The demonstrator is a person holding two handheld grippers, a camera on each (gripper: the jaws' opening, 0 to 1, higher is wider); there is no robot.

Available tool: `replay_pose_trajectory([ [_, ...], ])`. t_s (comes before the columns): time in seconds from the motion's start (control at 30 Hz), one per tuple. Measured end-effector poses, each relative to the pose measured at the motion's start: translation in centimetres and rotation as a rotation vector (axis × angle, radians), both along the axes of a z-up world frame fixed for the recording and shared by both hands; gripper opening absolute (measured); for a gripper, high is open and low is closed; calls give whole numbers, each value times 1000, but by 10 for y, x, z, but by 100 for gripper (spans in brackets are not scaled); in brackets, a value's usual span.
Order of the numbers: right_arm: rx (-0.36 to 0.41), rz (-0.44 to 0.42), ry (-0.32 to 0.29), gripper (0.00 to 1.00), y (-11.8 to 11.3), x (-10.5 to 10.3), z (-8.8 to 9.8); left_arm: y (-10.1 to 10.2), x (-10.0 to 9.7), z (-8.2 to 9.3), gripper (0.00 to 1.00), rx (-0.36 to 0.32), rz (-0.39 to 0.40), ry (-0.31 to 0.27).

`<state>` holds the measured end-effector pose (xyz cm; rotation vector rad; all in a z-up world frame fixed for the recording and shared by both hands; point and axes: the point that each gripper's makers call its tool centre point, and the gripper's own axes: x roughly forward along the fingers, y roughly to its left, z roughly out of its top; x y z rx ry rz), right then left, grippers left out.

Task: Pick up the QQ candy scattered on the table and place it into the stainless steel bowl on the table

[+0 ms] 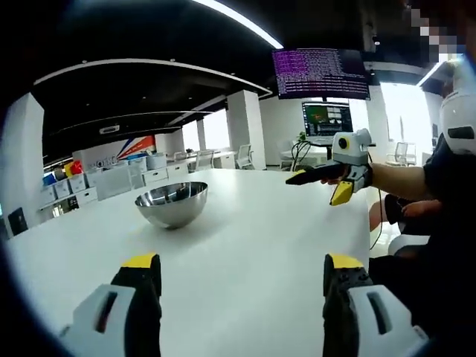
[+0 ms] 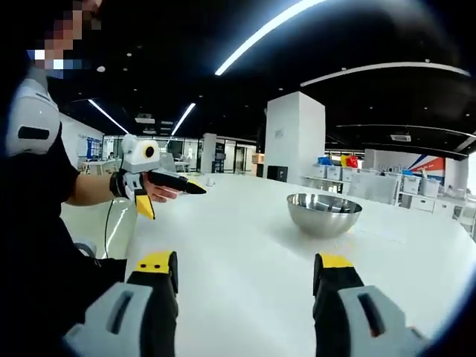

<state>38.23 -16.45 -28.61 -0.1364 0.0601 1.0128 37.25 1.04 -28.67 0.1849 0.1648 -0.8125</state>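
Here the left gripper (image 1: pixel 242 279) and right gripper (image 2: pixel 245 279) rise from the lower frame, jaws wide and empty, toward the stainless steel bowl (image 1: pixel 171 203) on the white table (image 1: pixel 245 245).

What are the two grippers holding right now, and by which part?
Nothing. The left gripper and right gripper both have jaws wide apart with only bare table between them.

Bowl (image 1: pixel 172 204) polished mirror-like metal; table (image 1: pixel 245 245) smooth white, probably laminate.

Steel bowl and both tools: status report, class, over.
Left tool open, empty. Right tool open, empty. Steel bowl upright on white table, nothing blocking it.
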Motion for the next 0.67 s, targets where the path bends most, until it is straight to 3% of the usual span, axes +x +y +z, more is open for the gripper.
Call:
replay_pose_trajectory([
  [0.2,-1,-7,5,70,3,1,-3,1,2,-11,89,3,6,16],
  [0.67,-15,-11,5,69,9,5,-7,0,5,-18,88,7,3,13],
])
